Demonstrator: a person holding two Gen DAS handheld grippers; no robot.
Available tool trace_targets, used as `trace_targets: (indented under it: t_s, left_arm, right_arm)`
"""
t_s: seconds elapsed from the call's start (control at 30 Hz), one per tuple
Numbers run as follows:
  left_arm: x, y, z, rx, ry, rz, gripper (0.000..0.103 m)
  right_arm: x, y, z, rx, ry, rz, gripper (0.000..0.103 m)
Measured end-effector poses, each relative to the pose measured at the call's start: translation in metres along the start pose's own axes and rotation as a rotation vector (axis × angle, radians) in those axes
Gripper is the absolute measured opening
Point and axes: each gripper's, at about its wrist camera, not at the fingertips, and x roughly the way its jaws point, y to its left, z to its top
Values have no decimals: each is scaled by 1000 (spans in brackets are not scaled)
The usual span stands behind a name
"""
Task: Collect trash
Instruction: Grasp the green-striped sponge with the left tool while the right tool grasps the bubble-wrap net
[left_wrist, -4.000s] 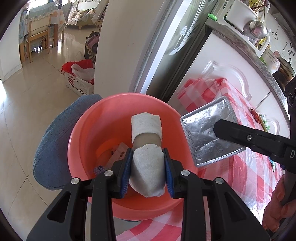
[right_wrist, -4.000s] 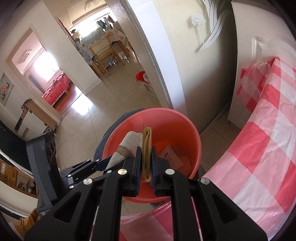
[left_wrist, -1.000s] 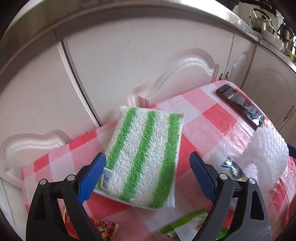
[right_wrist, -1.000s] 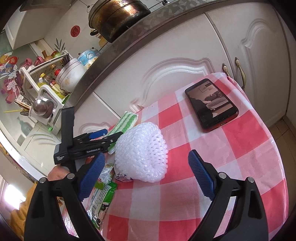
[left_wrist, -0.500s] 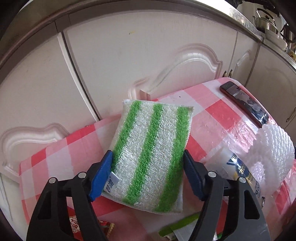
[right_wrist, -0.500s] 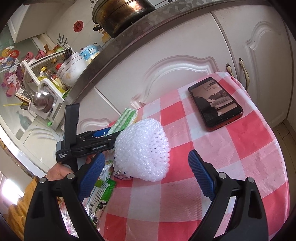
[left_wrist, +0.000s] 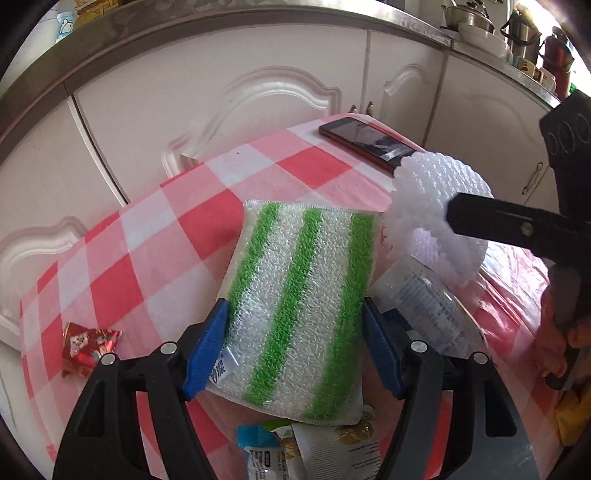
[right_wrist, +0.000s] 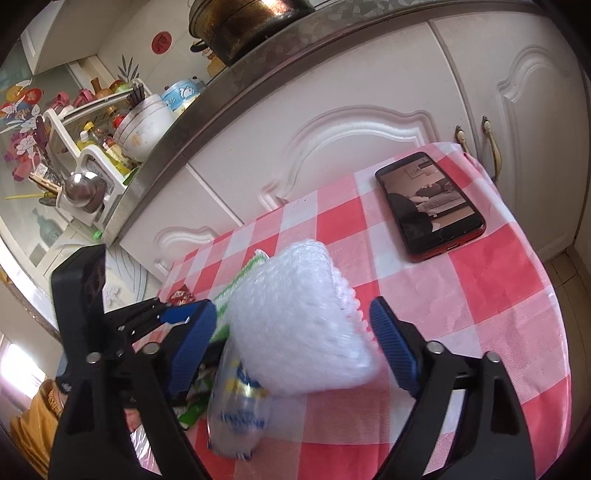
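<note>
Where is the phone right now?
The phone lies flat on the checked tablecloth at the table's far right corner, near the cupboard doors, beyond the white foam net.

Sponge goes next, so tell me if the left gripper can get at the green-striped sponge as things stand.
Probably yes: the left gripper is open with its fingers either side of the green-striped sponge, nothing between them. The foam net sits beside it.

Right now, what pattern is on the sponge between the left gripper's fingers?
White with three green stripes on the sponge; clearest in the left wrist view.
</note>
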Motion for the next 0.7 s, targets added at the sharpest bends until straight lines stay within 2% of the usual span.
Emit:
trace_targets:
  t_s: [0.27,0.43,0.57,0.7]
  left_arm:
    - [-18,-23,-27,-112,-6,-12,69]
    - [-30,-19,-38,-211,-36,1,66]
    - [-39,-14,-48,-295,-64,11,66]
    - [-50,-8,-57,-368,-94,20,65]
  right_arm:
    - [-3,0,-6,-18,24,18,72]
    - [-7,2,-8,-39,29,19,64]
    - [-9,4,-11,-61,27,5,52]
    - [-14,3,-13,-45,13,27,50]
